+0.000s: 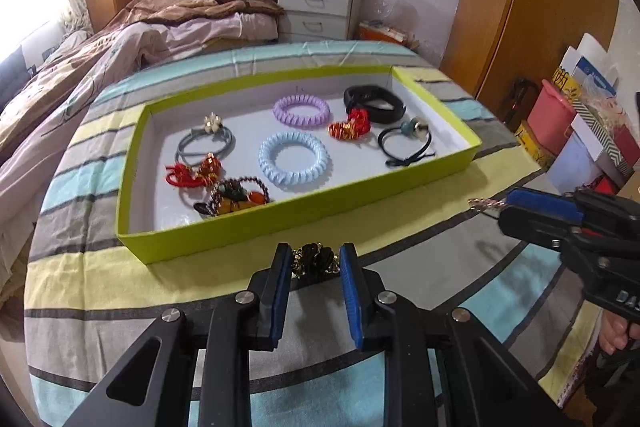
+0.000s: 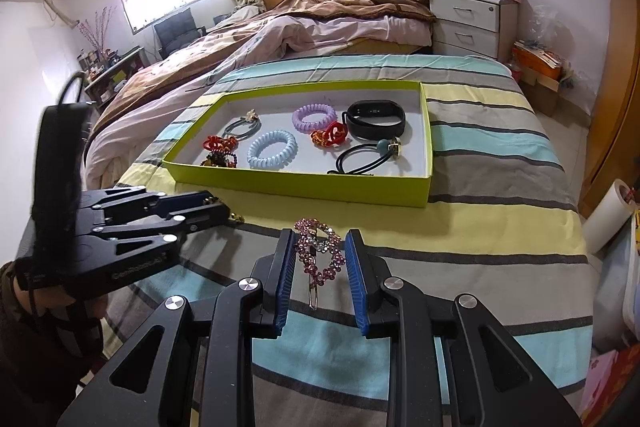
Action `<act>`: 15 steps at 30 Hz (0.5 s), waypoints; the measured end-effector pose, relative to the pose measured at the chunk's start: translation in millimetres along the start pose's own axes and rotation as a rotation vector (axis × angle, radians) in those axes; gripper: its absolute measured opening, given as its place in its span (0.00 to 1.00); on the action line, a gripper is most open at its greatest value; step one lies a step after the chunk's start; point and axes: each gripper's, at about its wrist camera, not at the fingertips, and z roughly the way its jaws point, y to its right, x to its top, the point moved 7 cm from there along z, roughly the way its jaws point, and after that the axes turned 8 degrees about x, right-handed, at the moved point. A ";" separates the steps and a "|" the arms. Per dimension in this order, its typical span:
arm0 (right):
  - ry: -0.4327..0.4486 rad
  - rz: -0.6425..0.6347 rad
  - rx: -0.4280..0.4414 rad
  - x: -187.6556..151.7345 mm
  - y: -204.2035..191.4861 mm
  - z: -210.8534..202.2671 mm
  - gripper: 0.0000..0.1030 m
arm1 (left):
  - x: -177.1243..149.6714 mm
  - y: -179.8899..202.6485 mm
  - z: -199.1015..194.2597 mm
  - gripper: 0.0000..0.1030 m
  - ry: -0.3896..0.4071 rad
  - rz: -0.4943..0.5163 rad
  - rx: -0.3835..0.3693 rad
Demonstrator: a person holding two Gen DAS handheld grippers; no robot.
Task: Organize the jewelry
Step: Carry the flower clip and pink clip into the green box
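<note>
A lime-green tray (image 1: 280, 217) lies on the striped bedspread (image 1: 120, 279) and holds several hair ties and bracelets, among them a blue coil tie (image 1: 294, 163), a purple coil tie (image 1: 302, 111) and a black wristband (image 1: 374, 101). Just in front of the tray's near wall, my left gripper (image 1: 315, 267) is shut on a black and gold hair ornament (image 1: 314, 259), its blue pads against both sides. To the right, my right gripper (image 2: 321, 247) is shut on a pink rhinestone hair clip (image 2: 320, 251), whose end pokes out past the tips. The same tray (image 2: 300, 187) shows in the right wrist view.
An unmade bed with a pink duvet (image 1: 120, 43) stands behind and to the left. A white nightstand (image 1: 318, 11) is at the back, with a wooden wardrobe (image 1: 520, 7) on the right. Boxes and bags (image 1: 580, 123) crowd the floor on the right.
</note>
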 end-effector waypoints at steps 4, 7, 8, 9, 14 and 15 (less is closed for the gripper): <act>0.008 -0.004 -0.002 7.7 -1.8 1.2 0.26 | 9.2 -6.8 -8.9 0.24 0.026 -0.013 0.001; 0.019 -0.013 0.003 19.3 -3.9 3.0 0.26 | 23.3 -15.3 -15.2 0.24 0.052 -0.034 0.003; 0.020 -0.016 0.002 22.8 -4.1 4.3 0.26 | 29.3 -18.6 -16.2 0.24 0.059 -0.044 0.000; 0.021 -0.021 -0.002 27.4 -4.5 6.8 0.26 | 35.5 -21.7 -15.7 0.24 0.065 -0.052 -0.003; 0.021 -0.034 -0.006 51.5 -5.7 25.2 0.26 | 54.0 -33.2 -3.7 0.24 0.051 -0.063 -0.001; 0.019 -0.036 -0.004 53.6 -5.6 28.5 0.26 | 57.1 -34.9 0.0 0.24 0.048 -0.063 0.000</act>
